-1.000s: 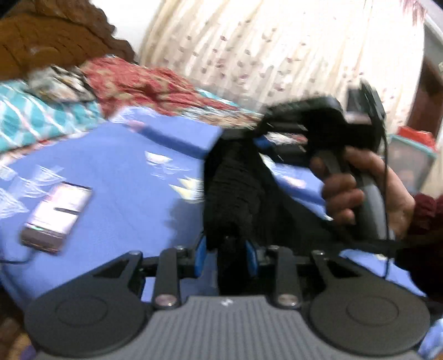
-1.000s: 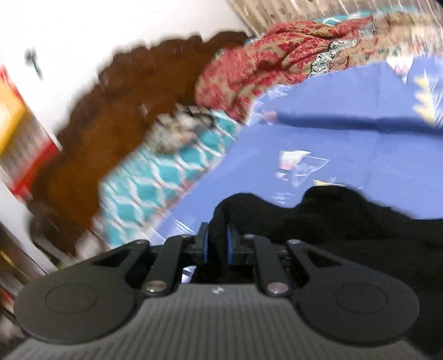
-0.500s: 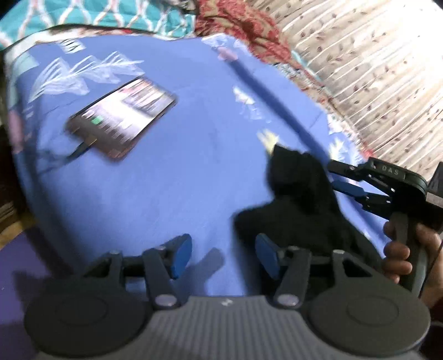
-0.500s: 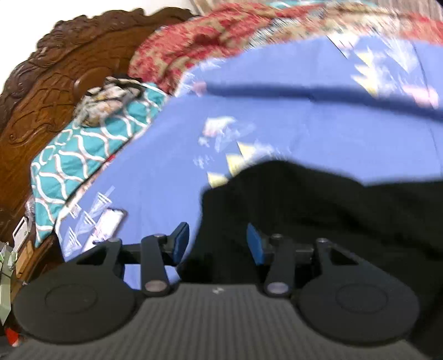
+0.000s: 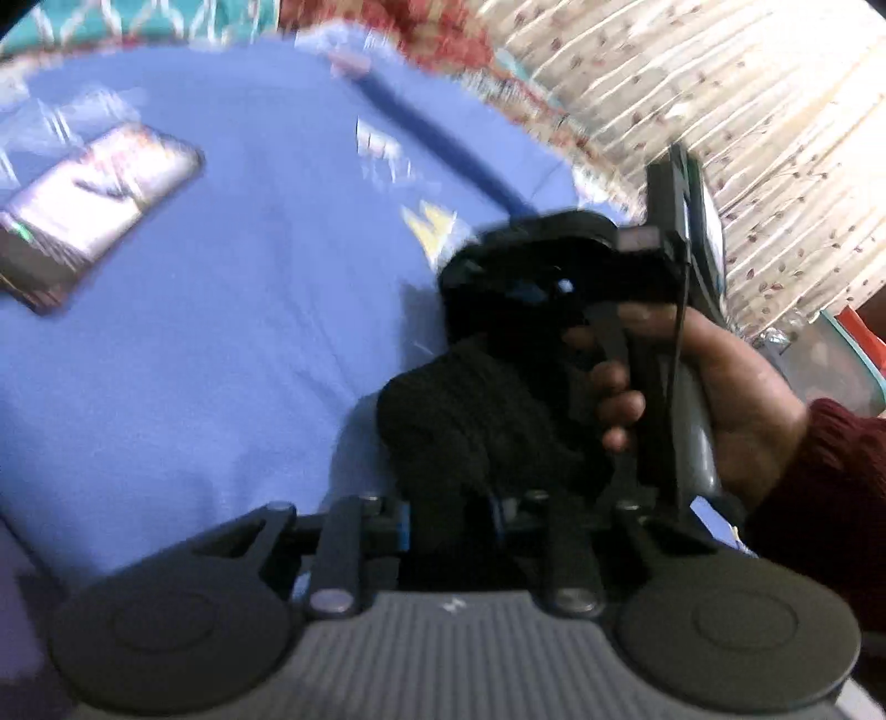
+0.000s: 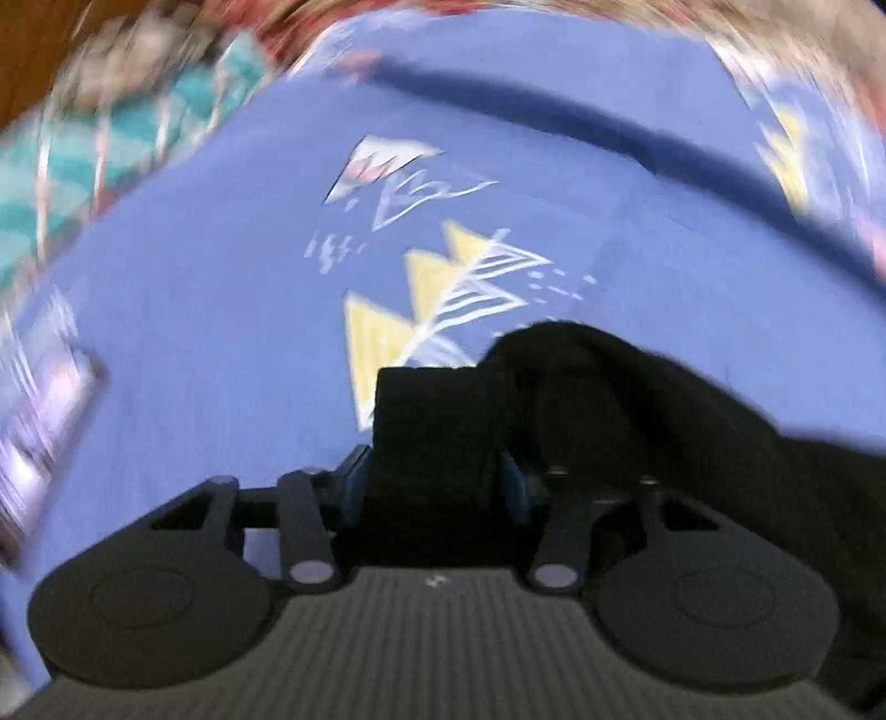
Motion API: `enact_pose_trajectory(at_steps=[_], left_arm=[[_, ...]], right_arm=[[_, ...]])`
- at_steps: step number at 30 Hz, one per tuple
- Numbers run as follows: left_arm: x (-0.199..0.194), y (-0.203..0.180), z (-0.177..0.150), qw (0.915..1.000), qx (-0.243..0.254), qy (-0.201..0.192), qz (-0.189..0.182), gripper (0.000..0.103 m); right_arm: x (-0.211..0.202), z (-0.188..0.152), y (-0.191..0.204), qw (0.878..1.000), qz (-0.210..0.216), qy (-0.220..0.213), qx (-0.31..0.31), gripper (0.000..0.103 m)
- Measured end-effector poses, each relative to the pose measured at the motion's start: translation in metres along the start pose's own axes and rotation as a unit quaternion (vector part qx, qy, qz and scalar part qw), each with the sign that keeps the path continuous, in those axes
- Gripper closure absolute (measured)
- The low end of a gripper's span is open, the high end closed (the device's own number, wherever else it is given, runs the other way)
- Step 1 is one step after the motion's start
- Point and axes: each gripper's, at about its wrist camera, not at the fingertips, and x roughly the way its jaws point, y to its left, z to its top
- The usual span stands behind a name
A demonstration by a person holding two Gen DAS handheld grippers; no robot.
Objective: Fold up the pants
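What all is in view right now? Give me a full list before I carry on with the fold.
pants: one, black, bunched on the bedsheet between both tongs
bedsheet: one, blue with white and yellow prints, covering the bed
phone: one, screen lit, on the sheet at left in the left wrist view
blanket: one, red patterned, far edge of the bed
cloth: one, teal and white pattern, far left
curtain: one, cream with small marks, behind the bed
left tongs: closing, black fabric between them
right tongs: closing, black fabric between them
hand: one, red sleeve, holding the right tongs' handle

Black pants (image 6: 637,399) on blue bedsheet (image 6: 221,310) (yellow-white triangles)
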Motion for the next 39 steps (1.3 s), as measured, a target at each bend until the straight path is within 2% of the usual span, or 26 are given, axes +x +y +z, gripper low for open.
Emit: enact_pose_trajectory(at_steps=[1, 3, 5, 7, 9, 10, 11, 12, 13, 16, 18, 21, 22, 23, 24, 26, 28, 30, 31, 32, 34, 36, 37, 39], left_arm=[[-0.013, -0.002, -0.003, 0.9997, 0.015, -0.018, 0.003, 0.082], [-0.034, -0.008, -0.011, 0.9975, 0.049, -0.048, 0.018, 0.082], [-0.043, -0.008, -0.018, 0.9948, 0.067, -0.063, 0.044, 0.082], [-0.042, -0.007, -0.024, 0.9936, 0.059, -0.065, 0.070, 0.082], [-0.032, 0.002, -0.031, 0.9935, 0.029, -0.039, 0.103, 0.081], [-0.024, 0.007, -0.033, 0.9929, 0.011, -0.017, 0.117, 0.079], [-0.020, 0.013, -0.035, 0.9928, -0.005, -0.003, 0.119, 0.077], [-0.021, 0.016, -0.035, 0.9933, -0.014, -0.008, 0.115, 0.077], [-0.023, 0.015, -0.034, 0.9936, -0.011, -0.010, 0.112, 0.075], [-0.036, 0.011, -0.033, 0.9926, 0.001, -0.013, 0.121, 0.058], [-0.044, 0.014, -0.023, 0.9934, -0.012, -0.020, 0.112, 0.058], [-0.070, 0.021, -0.011, 0.9888, -0.024, -0.065, 0.132, 0.056], [-0.076, 0.021, -0.006, 0.9833, -0.027, -0.083, 0.160, 0.061], [-0.079, 0.021, 0.002, 0.9775, -0.026, -0.098, 0.185, 0.061], [-0.082, 0.021, 0.009, 0.9748, -0.025, -0.108, 0.193, 0.061], [-0.086, 0.021, 0.027, 0.9721, -0.033, -0.127, 0.194, 0.061], [-0.083, 0.012, 0.045, 0.9720, -0.018, -0.135, 0.191, 0.061], [-0.066, -0.006, 0.064, 0.9724, 0.028, -0.133, 0.189, 0.058], [-0.056, -0.019, 0.073, 0.9723, 0.061, -0.127, 0.186, 0.057], [-0.048, -0.030, 0.080, 0.9727, 0.089, -0.115, 0.181, 0.057], [-0.024, -0.057, 0.091, 0.9776, 0.115, -0.075, 0.159, 0.057], [0.003, -0.072, 0.105, 0.9894, 0.088, -0.030, 0.111, 0.055], [0.021, -0.079, 0.114, 0.9948, 0.063, 0.002, 0.080, 0.053], [0.057, -0.085, 0.132, 0.9983, 0.013, 0.044, 0.035, 0.045]], right_arm=[[-0.009, 0.008, -0.012, 0.998, 0.046, -0.014, 0.045, 0.083], [-0.026, 0.019, -0.026, 0.981, 0.155, -0.050, 0.105, 0.083], [-0.036, 0.027, -0.022, 0.968, 0.214, -0.074, 0.109, 0.083], [-0.026, 0.028, -0.010, 0.963, 0.240, -0.070, 0.100, 0.082], [-0.002, 0.021, 0.004, 0.976, 0.196, -0.045, 0.085, 0.077], [0.014, 0.016, 0.008, 0.983, 0.163, -0.022, 0.079, 0.068], [0.028, 0.008, 0.011, 0.989, 0.131, -0.003, 0.073, 0.060], [0.038, 0.000, 0.012, 0.991, 0.119, 0.002, 0.068, 0.061], [0.037, -0.005, 0.011, 0.990, 0.125, -0.015, 0.067, 0.059], [0.022, -0.001, 0.007, 0.986, 0.143, -0.024, 0.088, 0.047], [-0.009, 0.002, -0.003, 0.982, 0.150, -0.065, 0.094, 0.047], [-0.047, 0.000, -0.038, 0.976, 0.160, -0.108, 0.100, 0.047], [-0.061, -0.004, -0.055, 0.975, 0.154, -0.122, 0.103, 0.047], [-0.076, -0.010, -0.076, 0.974, 0.144, -0.135, 0.110, 0.047], [-0.088, -0.017, -0.098, 0.973, 0.134, -0.143, 0.120, 0.047], [-0.117, -0.036, -0.150, 0.970, 0.106, -0.158, 0.151, 0.047], [-0.148, -0.060, -0.206, 0.963, 0.071, -0.175, 0.191, 0.047], [-0.184, -0.090, -0.267, 0.951, 0.020, -0.195, 0.240, 0.048], [-0.202, -0.105, -0.298, 0.940, -0.005, -0.204, 0.272, 0.048], [-0.220, -0.122, -0.328, 0.927, -0.028, -0.213, 0.308, 0.048], [-0.256, -0.158, -0.384, 0.888, -0.066, -0.236, 0.389, 0.048], [-0.285, -0.193, -0.430, 0.847, -0.089, -0.258, 0.456, 0.048], [-0.293, -0.206, -0.445, 0.831, -0.096, -0.265, 0.479, 0.047], [-0.305, -0.229, -0.471, 0.803, -0.109, -0.273, 0.518, 0.047]])
